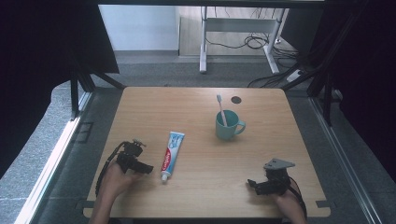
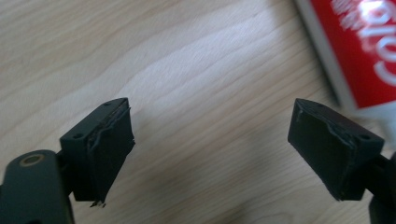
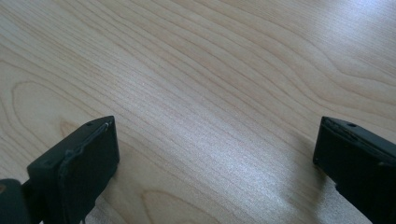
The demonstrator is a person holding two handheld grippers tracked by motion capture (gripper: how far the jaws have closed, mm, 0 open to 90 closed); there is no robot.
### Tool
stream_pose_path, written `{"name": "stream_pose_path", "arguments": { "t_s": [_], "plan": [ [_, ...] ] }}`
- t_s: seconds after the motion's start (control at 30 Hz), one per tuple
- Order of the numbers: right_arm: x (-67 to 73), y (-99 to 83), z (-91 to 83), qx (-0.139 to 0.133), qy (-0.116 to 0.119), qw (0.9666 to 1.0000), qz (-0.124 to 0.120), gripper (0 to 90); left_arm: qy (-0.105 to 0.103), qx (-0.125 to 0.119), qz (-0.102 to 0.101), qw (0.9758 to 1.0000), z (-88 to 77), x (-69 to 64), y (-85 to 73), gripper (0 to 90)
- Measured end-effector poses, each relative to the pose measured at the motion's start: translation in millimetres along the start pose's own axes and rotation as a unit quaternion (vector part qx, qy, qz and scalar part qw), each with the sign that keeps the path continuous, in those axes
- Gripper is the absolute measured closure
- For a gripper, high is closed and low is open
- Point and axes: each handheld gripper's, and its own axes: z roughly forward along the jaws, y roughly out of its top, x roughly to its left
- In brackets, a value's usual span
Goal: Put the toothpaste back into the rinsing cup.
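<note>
Toothpaste (image 1: pixel 172 149) flat on table (image 1: pixel 196 196), left of centre, cap toward the near edge. Just left of it, left gripper (image 1: pixel 148 169), jaws spread wide, empty. Farther back and right, teal mug (image 1: pixel 227 126) holding upright toothbrush (image 1: pixel 221 109). Right gripper (image 1: pixel 251 183) near the front right corner, well apart, jaws spread, empty.

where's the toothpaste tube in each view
High view: the toothpaste tube lies left of centre on the table, cap toward the person, just right of the left tongs.
Left gripper view: its red printed face fills the top right corner, beyond the open jaws.
Right gripper view: not in it.
Shared landmark: the pale wood grain of the table.
</note>
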Motion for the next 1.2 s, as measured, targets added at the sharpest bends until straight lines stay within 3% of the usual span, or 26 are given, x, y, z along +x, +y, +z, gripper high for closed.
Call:
{"name": "stream_pose_path", "arguments": {
  "t_s": [0.33,0.53,0.8,1.2],
  "plan": [
    [-0.1,0.0,0.0,0.000,0.000,1.0000,-0.001,0.0,-0.011,0.035,0.005,0.9993,-7.9,-11.6,43.5,18.1],
    [-0.2,0.0,-0.2,0.001,0.000,1.0000,-0.001,0.0,-0.005,0.049,0.012,0.9987,-6.9,-21.4,65.5,18.8],
    [-0.4,0.0,-0.1,0.001,0.000,1.0000,-0.002,0.0,0.000,0.099,0.005,0.9950,8.5,-36.0,96.9,19.9],
    [-0.2,0.0,-0.2,0.001,0.000,1.0000,-0.001,0.0,0.009,0.147,0.002,0.9890,33.8,-50.6,117.4,22.0]
  ]
}}
